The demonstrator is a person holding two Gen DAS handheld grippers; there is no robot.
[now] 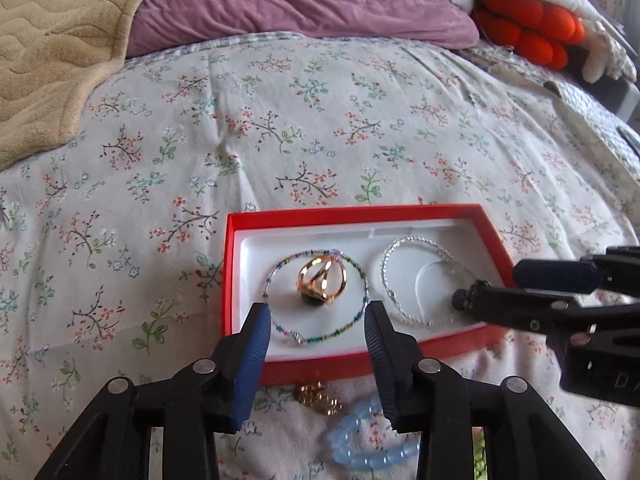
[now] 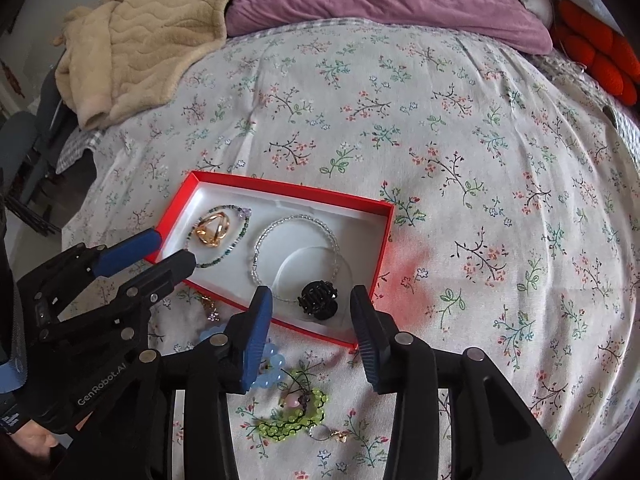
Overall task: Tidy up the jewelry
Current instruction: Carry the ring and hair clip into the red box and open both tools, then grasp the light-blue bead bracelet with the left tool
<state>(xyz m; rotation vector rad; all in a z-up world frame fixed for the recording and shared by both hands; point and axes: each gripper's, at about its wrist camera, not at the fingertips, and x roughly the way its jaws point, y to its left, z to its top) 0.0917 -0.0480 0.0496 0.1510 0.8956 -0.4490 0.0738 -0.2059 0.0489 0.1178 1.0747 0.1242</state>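
Observation:
A red box (image 1: 360, 213) (image 2: 288, 190) with a white liner lies on the floral bedsheet. In it are a gold ring (image 1: 322, 280) (image 2: 212, 230) inside a multicoloured bead bracelet (image 1: 362, 276) (image 2: 240, 236), a clear bead bracelet (image 1: 386, 280) (image 2: 260, 240), and a black beaded ring (image 2: 318, 298). My left gripper (image 1: 316, 316) (image 2: 176, 250) is open above the box's near left end, empty. My right gripper (image 2: 310, 300) (image 1: 486, 282) is open around the black ring, not touching it. Outside the box lie a blue bead bracelet (image 1: 360, 440) (image 2: 272, 364), a gold piece (image 1: 318, 398) and a green bead bracelet (image 2: 292, 416).
A beige blanket (image 2: 140, 40) and a purple pillow (image 2: 380, 0) lie at the back of the bed. An orange plush (image 1: 528, 28) sits at the back right. A small silver and gold item (image 2: 328, 434) lies beside the green bracelet. The bed's left edge (image 2: 68, 148) drops off.

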